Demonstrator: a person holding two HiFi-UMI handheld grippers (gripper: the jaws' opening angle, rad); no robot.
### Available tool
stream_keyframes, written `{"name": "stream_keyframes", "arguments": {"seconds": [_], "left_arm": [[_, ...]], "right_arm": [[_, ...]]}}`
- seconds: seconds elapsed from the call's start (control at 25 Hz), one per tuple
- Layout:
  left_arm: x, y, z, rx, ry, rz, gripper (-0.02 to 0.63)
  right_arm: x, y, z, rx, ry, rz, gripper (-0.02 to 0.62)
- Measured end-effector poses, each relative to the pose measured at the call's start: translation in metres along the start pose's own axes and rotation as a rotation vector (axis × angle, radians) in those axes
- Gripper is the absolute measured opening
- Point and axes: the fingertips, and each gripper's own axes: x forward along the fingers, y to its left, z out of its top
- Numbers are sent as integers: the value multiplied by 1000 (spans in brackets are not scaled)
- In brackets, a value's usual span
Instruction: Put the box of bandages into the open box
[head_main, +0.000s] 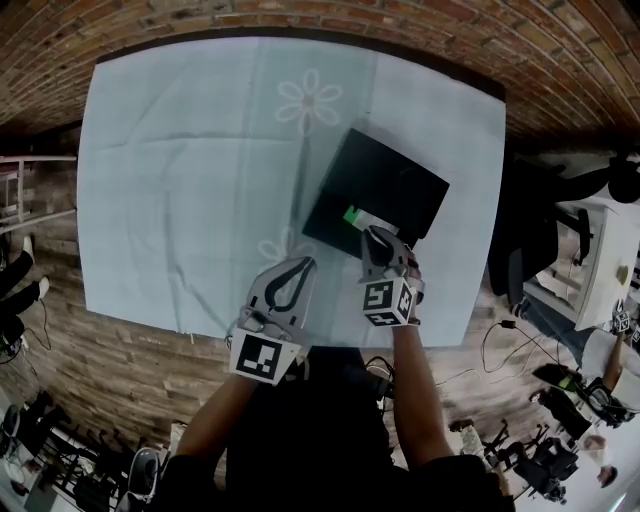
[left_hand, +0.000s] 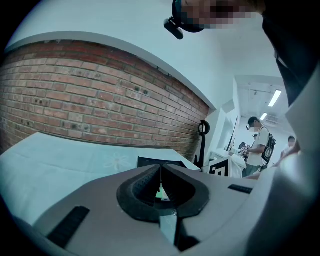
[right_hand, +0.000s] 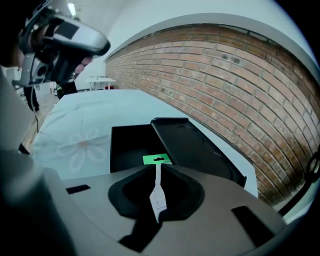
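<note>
Right gripper view shows the right claw (right_hand: 157, 169) narrow, pinched on the flat white bandage box (right_hand: 156, 192) with a green hanging tab, held on edge, probably so it slides in easily. The box reaches far beyond the jaws, its tab over the near side of the open black box (right_hand: 125, 145). The left claw (head_main: 306, 263) is closed and empty, near left.

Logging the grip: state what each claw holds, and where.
Right claw pinches the box of bandages just behind its green tab; left claw holds nothing.
</note>
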Motion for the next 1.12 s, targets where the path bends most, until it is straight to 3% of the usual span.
{"name": "stream_keyframes", "arguments": {"seconds": [0.28,0.6,0.84,1.12], "left_arm": [[-5,-8,6,-8,-10,-5,38],[-22,-24,9,-7,-4,-33,37],[-45,-38,15,-15,-12,-27,37],[-69,-54,35,8,-49,-31,37]], "right_arm": [[-27,-14,12,324,-91,-8,34],[-77,-20,37,524,-222,-48,28],[-129,-18,63,612,-335,-80,28],[-180,5,94,616,-427,-69,28]]}}
